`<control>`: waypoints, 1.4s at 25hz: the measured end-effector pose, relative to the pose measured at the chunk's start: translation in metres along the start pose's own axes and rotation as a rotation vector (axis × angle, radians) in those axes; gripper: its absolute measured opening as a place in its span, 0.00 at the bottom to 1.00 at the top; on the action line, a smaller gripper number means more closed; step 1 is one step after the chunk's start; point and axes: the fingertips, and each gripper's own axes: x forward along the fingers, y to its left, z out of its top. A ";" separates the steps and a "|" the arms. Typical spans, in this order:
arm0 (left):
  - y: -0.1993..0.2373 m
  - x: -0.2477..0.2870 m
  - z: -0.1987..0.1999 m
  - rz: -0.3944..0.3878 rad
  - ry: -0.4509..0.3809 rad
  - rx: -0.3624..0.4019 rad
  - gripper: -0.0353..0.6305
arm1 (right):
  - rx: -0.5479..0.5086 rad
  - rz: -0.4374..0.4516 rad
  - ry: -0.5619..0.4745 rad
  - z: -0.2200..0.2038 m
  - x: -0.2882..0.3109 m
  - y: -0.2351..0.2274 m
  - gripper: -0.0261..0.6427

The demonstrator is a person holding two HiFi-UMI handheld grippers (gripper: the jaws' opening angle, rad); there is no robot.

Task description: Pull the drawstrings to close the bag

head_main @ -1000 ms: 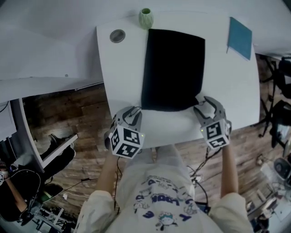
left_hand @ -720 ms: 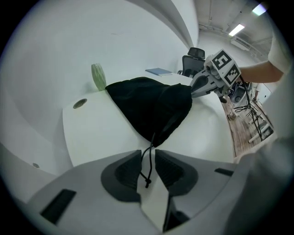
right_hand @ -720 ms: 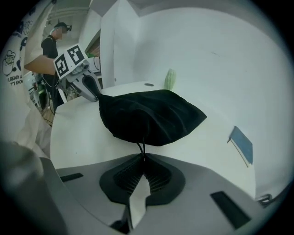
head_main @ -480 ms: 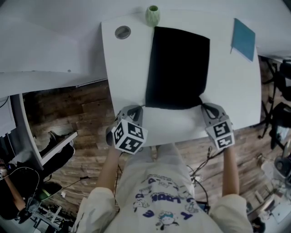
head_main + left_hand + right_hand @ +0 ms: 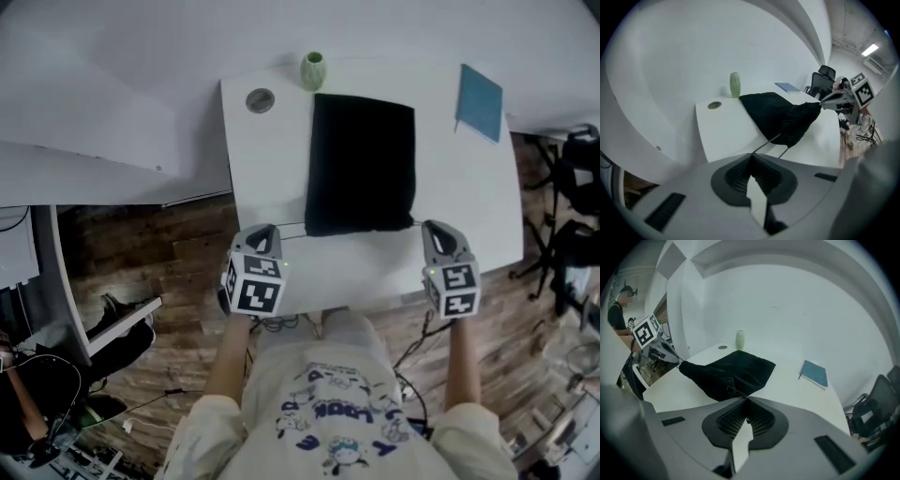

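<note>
A black drawstring bag [image 5: 361, 164] lies flat on the white table [image 5: 272, 169], its mouth toward me. My left gripper [image 5: 262, 232] is shut on the left drawstring [image 5: 292, 228], which runs taut to the bag's near left corner. My right gripper [image 5: 433, 228] is shut on the right drawstring [image 5: 418, 225] at the near right corner. In the left gripper view the cord [image 5: 768, 139] leaves the closed jaws toward the bunched bag mouth [image 5: 799, 119]. In the right gripper view the other cord [image 5: 733, 391] does the same, with the gathered mouth [image 5: 701, 373] raised between both grippers.
A green vase [image 5: 313, 70] and a round cable grommet [image 5: 261, 99] sit at the table's far edge. A teal notebook [image 5: 479, 101] lies far right. Black chairs [image 5: 577, 183] stand right of the table; wooden floor lies below its near edge.
The right gripper's jaws went from open to shut at the bag's near right corner. Both grippers then rose and drew outward, and the bag's mouth has narrowed and gathered.
</note>
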 end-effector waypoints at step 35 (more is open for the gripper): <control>0.142 -0.113 0.131 0.476 -0.300 -0.188 0.06 | 0.601 -0.523 -0.325 0.091 -0.099 -0.104 0.04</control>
